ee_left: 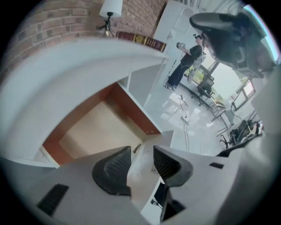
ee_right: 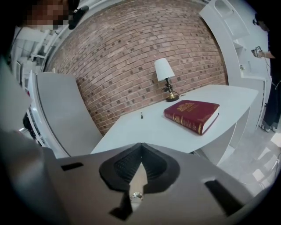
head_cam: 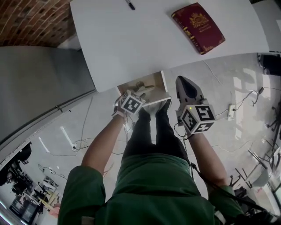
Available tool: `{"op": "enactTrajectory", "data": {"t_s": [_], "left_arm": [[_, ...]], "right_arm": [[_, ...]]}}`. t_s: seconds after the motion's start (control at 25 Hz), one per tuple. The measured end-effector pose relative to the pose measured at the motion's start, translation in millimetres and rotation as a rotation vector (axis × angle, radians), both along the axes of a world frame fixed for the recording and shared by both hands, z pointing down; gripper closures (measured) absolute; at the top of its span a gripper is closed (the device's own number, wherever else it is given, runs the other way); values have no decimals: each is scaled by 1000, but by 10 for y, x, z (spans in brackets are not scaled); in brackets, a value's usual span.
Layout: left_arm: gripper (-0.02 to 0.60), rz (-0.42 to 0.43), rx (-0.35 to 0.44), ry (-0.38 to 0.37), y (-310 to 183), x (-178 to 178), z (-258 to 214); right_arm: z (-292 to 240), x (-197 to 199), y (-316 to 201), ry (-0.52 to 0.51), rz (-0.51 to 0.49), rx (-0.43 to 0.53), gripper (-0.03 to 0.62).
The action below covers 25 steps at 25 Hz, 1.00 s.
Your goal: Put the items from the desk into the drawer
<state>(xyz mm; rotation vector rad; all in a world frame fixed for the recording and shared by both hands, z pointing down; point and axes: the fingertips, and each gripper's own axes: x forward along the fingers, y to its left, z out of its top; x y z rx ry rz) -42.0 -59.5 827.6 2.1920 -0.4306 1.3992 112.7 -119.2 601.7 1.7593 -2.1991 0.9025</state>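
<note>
A dark red book [head_cam: 197, 27] [ee_right: 192, 113] and a small black pen [head_cam: 130, 4] [ee_right: 141, 115] lie on the white desk [head_cam: 131, 39]. Under the desk's front edge the drawer [head_cam: 145, 85] [ee_left: 101, 127] stands pulled out, its wooden inside showing nothing in the left gripper view. My left gripper [head_cam: 142, 91] [ee_left: 141, 160] has its jaws on either side of the white drawer front [head_cam: 154, 103], shut on it. My right gripper [head_cam: 183, 80] [ee_right: 140, 148] is to the right of the drawer, below the desk edge, shut and holding nothing.
A table lamp [ee_right: 166, 77] stands at the desk's far side against the brick wall. A grey panel [head_cam: 39, 88] is to the left. Cables and a power strip [head_cam: 230, 112] lie on the floor. Another person [ee_left: 186, 59] stands far off.
</note>
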Motion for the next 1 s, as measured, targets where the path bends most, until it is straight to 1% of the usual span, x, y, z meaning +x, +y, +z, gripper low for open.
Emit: {"op": "enactTrajectory", "data": {"t_s": [0.16,0.36,0.44,0.6,0.68,0.76,0.8,0.92,1.0], "left_arm": [[430,-56,124,120,-301,189,-832],[443,-147,300,317,-710,417,-2084],[446,-187,373,389,-867,435,-2602],[448,-285,552,499,-1301,398,-3607],[448,-335,622,556,-1454,380,-4061],[448,-365,681,595,-1535,347,-4413],[448,-370,708,602,-1567,320,-4546],[451,-372,787,586,-1707,158,-4869],[463,-409,840,579,-1842,-22,-5116]], "right_arm": [[-401,-65,-96,29,-36,65,590],[-958,-119,-229,44,-50,151,591],[-1195,-149,-279,52,-57,186,591],[-1722,-190,-496,89,-85,286,591],[-1982,-210,-590,101,-98,339,590],[-2212,-217,-637,112,-103,384,591],[-2318,-217,-660,116,-104,403,590],[-2627,-214,-772,125,-104,455,591],[-2864,-200,-872,139,-107,497,591]]}}
